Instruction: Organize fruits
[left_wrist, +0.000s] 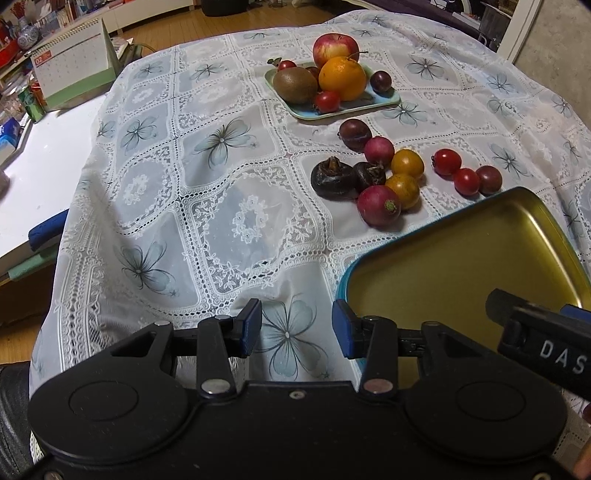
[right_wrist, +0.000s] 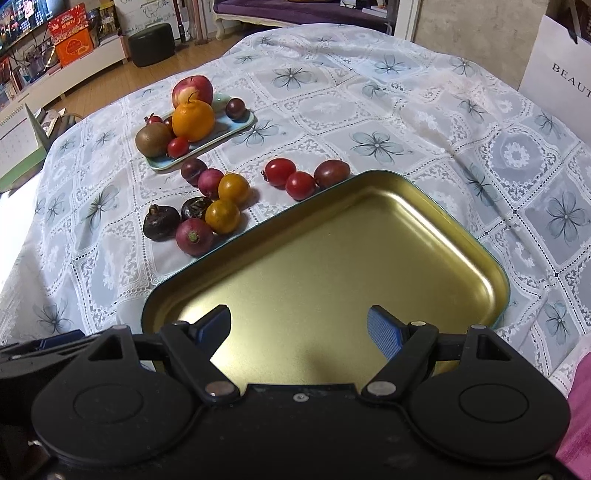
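An empty gold metal tray (right_wrist: 332, 266) (left_wrist: 461, 266) lies near me on the lace cloth. Beyond it sit loose small fruits: three red and dark cherry tomatoes (right_wrist: 301, 184) (left_wrist: 466, 181), two yellow tomatoes (right_wrist: 222, 216) (left_wrist: 403, 191), two radishes (right_wrist: 194, 236) (left_wrist: 378, 205), two water chestnuts (right_wrist: 161, 222) (left_wrist: 332, 177) and a plum (right_wrist: 192, 170) (left_wrist: 354, 133). A pale blue plate (right_wrist: 242, 125) (left_wrist: 384, 101) farther back holds an apple, orange (right_wrist: 192, 120) (left_wrist: 342, 78), kiwi and small fruits. My left gripper (left_wrist: 297, 328) is open over the cloth, left of the tray. My right gripper (right_wrist: 299, 330) is open above the tray's near edge.
A desk calendar (left_wrist: 74, 62) stands on a white table (left_wrist: 33, 184) to the left of the cloth. A white paper bag (right_wrist: 557, 62) stands at the far right. A black stool (right_wrist: 152, 44) and shelves sit on the floor beyond.
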